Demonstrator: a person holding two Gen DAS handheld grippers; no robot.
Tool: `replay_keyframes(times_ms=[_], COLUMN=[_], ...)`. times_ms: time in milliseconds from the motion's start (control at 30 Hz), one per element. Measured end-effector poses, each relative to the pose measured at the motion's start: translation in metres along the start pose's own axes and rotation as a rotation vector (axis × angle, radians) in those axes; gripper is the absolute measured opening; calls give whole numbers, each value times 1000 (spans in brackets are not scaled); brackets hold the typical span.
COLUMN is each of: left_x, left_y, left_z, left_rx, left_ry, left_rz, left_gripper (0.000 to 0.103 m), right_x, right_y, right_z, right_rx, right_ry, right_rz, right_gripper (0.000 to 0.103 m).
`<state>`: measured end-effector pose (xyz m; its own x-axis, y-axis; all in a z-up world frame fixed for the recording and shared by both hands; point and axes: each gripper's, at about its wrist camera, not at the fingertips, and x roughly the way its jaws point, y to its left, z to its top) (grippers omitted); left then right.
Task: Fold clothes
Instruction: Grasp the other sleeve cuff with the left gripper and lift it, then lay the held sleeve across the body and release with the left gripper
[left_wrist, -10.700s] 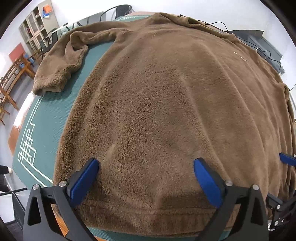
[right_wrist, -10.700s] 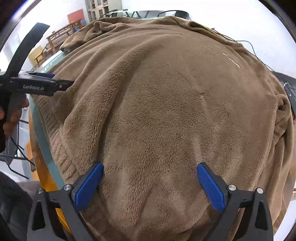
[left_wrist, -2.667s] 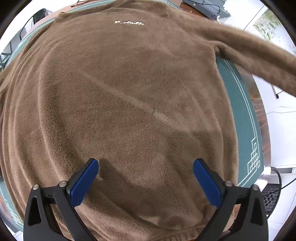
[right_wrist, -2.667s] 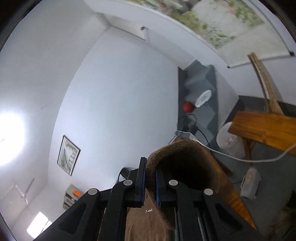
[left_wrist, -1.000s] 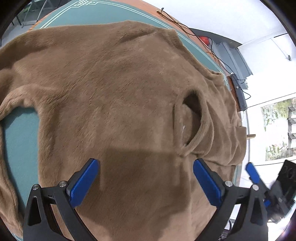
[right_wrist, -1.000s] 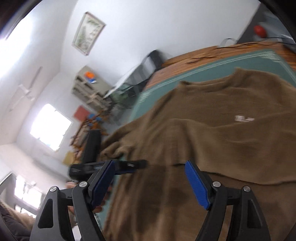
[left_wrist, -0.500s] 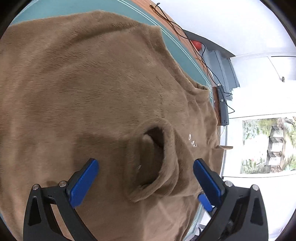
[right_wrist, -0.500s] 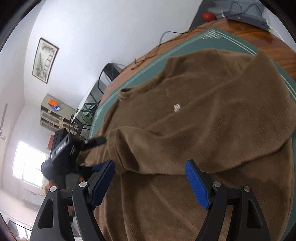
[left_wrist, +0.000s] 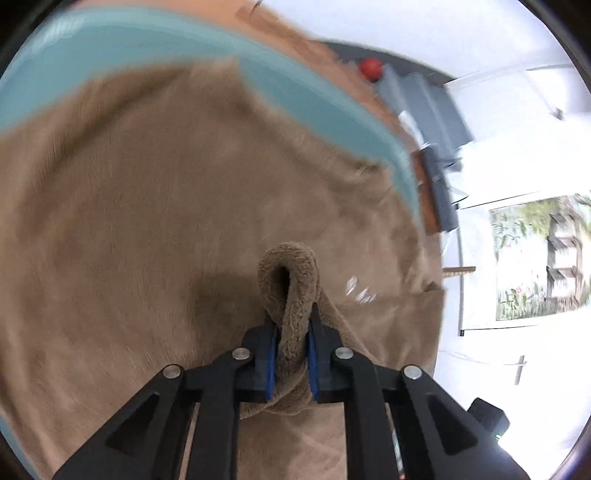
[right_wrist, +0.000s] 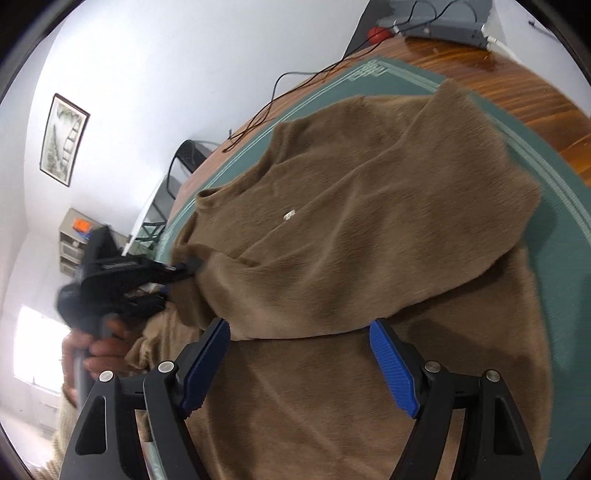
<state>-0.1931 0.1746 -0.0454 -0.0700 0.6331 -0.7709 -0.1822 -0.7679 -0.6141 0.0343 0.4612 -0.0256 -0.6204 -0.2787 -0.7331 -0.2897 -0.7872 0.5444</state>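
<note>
A brown fleece sweater (left_wrist: 147, 229) lies spread on a green mat (left_wrist: 303, 92). One sleeve is folded across its body. My left gripper (left_wrist: 290, 354) is shut on the sleeve cuff (left_wrist: 291, 280), which stands up between the blue pads. The left view is blurred by motion. In the right wrist view the sweater (right_wrist: 369, 229) fills the middle, and the left gripper (right_wrist: 184, 267) shows at its left edge, pinching the cuff. My right gripper (right_wrist: 299, 365) is open and empty, just above the sweater's lower body.
The mat (right_wrist: 561, 192) covers a wooden table (right_wrist: 517, 85). Cables (right_wrist: 295, 85), a red ball (right_wrist: 376, 33) and grey equipment (right_wrist: 443, 18) lie at the table's far end. A chair (right_wrist: 188, 151) and a shelf unit (right_wrist: 74, 236) stand beyond the table.
My left gripper was open over the folded sleeve's cuff half a second ago; it has closed on the cuff. My right gripper stays open above the sweater.
</note>
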Motion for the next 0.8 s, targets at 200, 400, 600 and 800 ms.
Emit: replay_keyframes(times_ms=[200,400,600,800], left_x=[-83,-78,-32,-18], left_y=[-17,22,69,82], left_z=[28,40,36,24], left_rx=[149,118,47,47], left_ry=[-230,-202,-88,-54], left_rz=[52,247,447,501], left_gripper=[13,16,44,66], right_x=[-14,-8,3,47], right_y=[-7,-14,13,41], right_z=[11,29,52,58], right_rx=[-91,-159,-264,-403], right_ry=[-71,-111,-168,-102], right_rz=[-193,-373,-413,-356], right_gripper=[80,80,80,80])
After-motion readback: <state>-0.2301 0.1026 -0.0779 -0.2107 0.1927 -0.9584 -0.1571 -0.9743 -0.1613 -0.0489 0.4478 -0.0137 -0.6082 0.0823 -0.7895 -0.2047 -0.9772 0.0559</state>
